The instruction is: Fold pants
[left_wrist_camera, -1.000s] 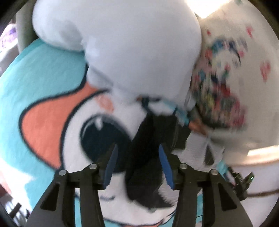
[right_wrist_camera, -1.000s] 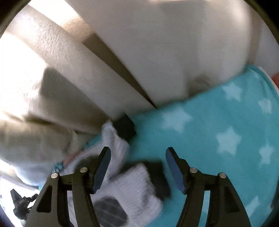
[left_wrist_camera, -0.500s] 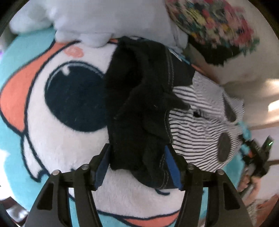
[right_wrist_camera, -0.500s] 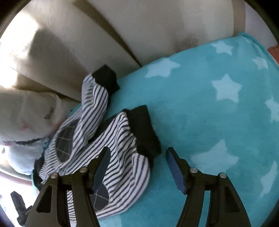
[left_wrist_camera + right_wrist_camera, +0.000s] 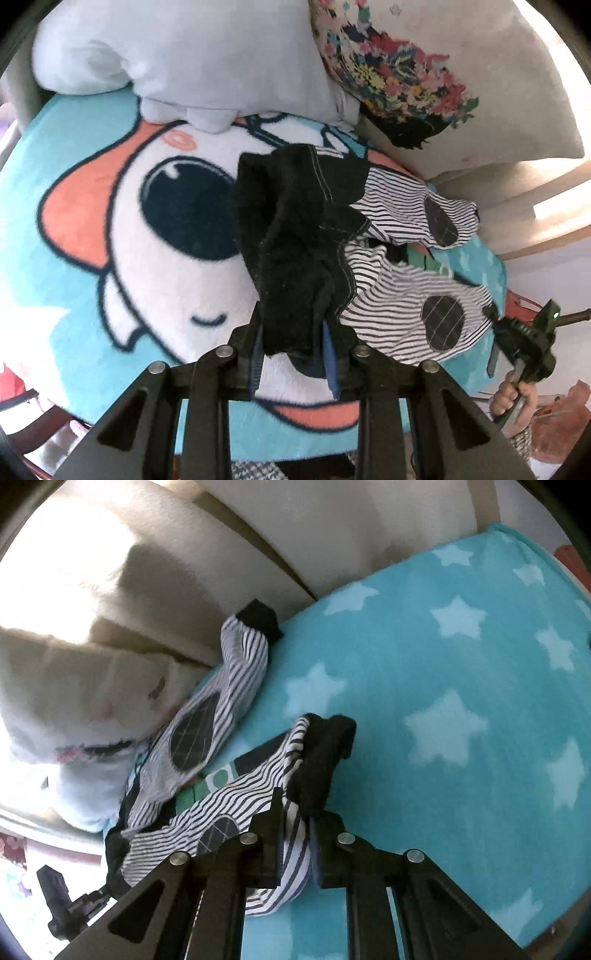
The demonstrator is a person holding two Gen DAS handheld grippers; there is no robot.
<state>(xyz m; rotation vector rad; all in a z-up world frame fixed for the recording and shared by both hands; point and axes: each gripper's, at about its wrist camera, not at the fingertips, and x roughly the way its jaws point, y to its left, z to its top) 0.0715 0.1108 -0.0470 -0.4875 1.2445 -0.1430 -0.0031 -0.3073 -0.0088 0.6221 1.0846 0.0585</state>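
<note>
Left wrist view: my left gripper (image 5: 293,349) is closing on the striped pants' (image 5: 406,295) black waistband (image 5: 295,240); my right gripper (image 5: 295,818) is closing on a cuffed leg (image 5: 314,764), ready to spread them.

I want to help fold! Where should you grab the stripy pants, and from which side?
Grab the stripy pants by their thick black waistband, coming down from above. It stands bunched up off the blanket, easy to pinch. The left gripper is closing there.

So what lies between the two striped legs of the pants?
In the right wrist view, a strip of the teal blanket shows between the two legs of the striped pants, plus a green-and-white patterned patch nearer the crotch.
</note>
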